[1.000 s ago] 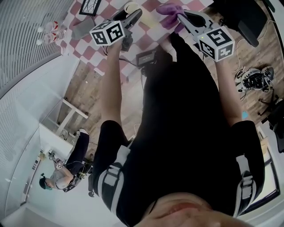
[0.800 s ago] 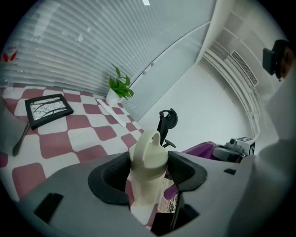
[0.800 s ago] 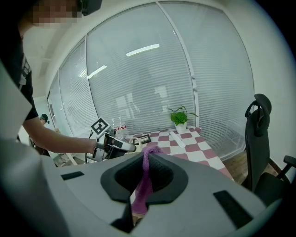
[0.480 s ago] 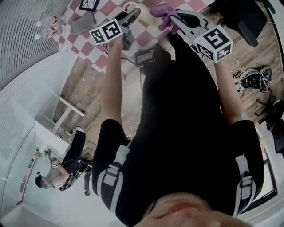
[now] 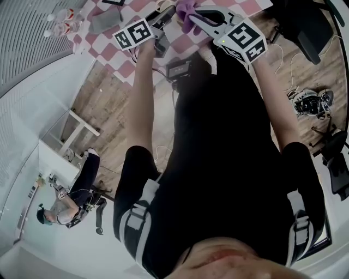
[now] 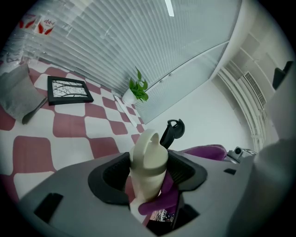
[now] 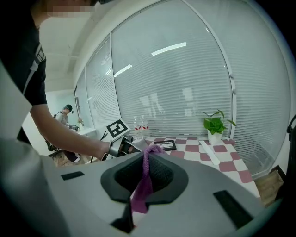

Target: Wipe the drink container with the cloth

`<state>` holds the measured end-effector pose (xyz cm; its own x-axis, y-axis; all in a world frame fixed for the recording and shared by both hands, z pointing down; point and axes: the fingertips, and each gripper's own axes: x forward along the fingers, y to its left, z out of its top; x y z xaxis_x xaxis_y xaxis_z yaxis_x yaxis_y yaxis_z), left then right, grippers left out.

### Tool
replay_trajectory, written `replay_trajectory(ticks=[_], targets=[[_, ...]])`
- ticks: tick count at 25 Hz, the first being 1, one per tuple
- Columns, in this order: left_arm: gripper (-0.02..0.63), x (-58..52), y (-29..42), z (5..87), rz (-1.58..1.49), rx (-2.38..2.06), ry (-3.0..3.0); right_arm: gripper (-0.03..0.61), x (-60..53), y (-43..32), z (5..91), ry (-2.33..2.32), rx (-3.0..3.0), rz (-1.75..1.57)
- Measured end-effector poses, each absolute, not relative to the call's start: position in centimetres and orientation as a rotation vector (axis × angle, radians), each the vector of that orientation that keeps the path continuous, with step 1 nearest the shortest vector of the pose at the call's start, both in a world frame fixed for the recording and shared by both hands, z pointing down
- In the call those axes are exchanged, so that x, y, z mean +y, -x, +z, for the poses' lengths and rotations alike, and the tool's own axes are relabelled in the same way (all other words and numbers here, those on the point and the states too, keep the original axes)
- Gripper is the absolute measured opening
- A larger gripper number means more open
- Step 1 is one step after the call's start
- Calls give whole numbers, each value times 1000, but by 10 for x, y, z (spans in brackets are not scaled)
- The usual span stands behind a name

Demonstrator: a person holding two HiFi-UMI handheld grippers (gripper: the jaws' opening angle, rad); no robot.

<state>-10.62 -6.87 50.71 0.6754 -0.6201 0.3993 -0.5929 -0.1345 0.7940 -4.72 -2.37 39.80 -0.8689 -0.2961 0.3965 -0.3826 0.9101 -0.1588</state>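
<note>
My left gripper (image 6: 148,169) is shut on a cream drink container (image 6: 149,159) and holds it upright over the checked table (image 6: 69,127). A black loop (image 6: 173,132) sticks up just behind the container. My right gripper (image 7: 145,175) is shut on a purple cloth (image 7: 144,183) that hangs down between its jaws. In the left gripper view a fold of the cloth (image 6: 159,199) lies against the container's lower side. In the head view both grippers, left (image 5: 163,13) and right (image 5: 193,12), are close together at the top edge, with the cloth (image 5: 185,8) between them.
On the red and white checked cloth lie a framed picture (image 6: 69,90), a grey pouch (image 6: 18,95) and water bottles (image 6: 32,23). A potted plant (image 6: 138,90) stands by the blinds. Another person (image 5: 60,201) works on the floor at lower left, and an office chair (image 5: 305,27) is at right.
Both grippers have moved farther out over the table. The right one has swung left with the cloth and is now against the container in the left gripper.
</note>
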Motion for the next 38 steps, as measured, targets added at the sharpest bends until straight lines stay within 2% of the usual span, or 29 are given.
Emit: replay_trajectory(ticks=[25,29,31,32,38], targets=[[279,-66,119,516,-73,-1003,-1722,37,-31,94,489,-481,-2518,228],[279,-66,117,515,-69,-1005,-1726,58,-25,91,491,-432,-2508,243],[279,-67,117,515,-66,-1007,-1729,118,-20,92,491,-387,-2516,281],[279,-67,117,515,-64,-1007,-1732,129,-18,92,492,-369,-2517,297],[279,-67,117,515,-58,-1007,-1742,146,-3,86,499,-282,-2497,346]])
